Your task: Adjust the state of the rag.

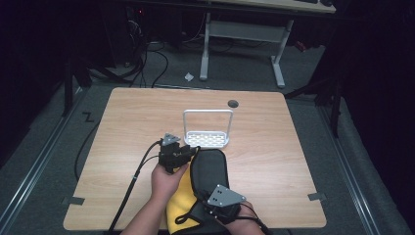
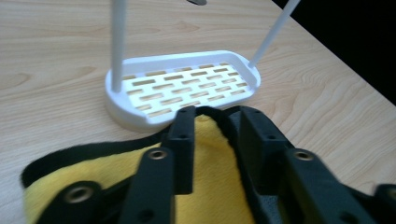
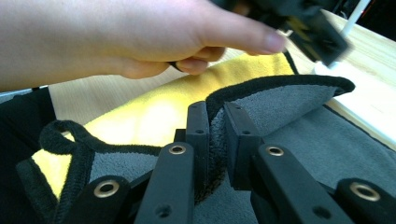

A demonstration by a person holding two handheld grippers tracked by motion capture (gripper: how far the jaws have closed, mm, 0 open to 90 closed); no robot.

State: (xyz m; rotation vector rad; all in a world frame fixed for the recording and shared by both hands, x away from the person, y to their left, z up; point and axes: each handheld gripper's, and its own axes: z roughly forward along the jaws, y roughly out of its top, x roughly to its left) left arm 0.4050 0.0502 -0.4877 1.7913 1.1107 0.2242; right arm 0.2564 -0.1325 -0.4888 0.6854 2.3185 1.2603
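Note:
A cloth, dark grey (image 1: pixel 210 169) on one face and yellow (image 1: pixel 180 196) on the other with a black hem, lies on the table's near middle, folded over itself. My right gripper (image 3: pixel 215 109) is shut on a raised fold of the grey side (image 3: pixel 280 100); from above it sits at the cloth's near end (image 1: pixel 208 193). My left gripper (image 2: pixel 217 116) stands open at the cloth's far end (image 1: pixel 192 152), with the yellow face (image 2: pixel 210 186) and black hem lying loose between its jaws. Just beyond is a white slotted rack (image 2: pixel 135 119) with a tall hoop handle (image 1: pixel 208 111).
The rack's base (image 1: pixel 208 139) touches the cloth's far edge. A round grommet hole (image 1: pixel 233 104) lies near the table's far edge. The left gripper's cable (image 1: pixel 134 181) trails off the near left. Bare wood (image 1: pixel 293 161) spreads to either side. A desk frame (image 1: pixel 240 34) stands beyond on the floor.

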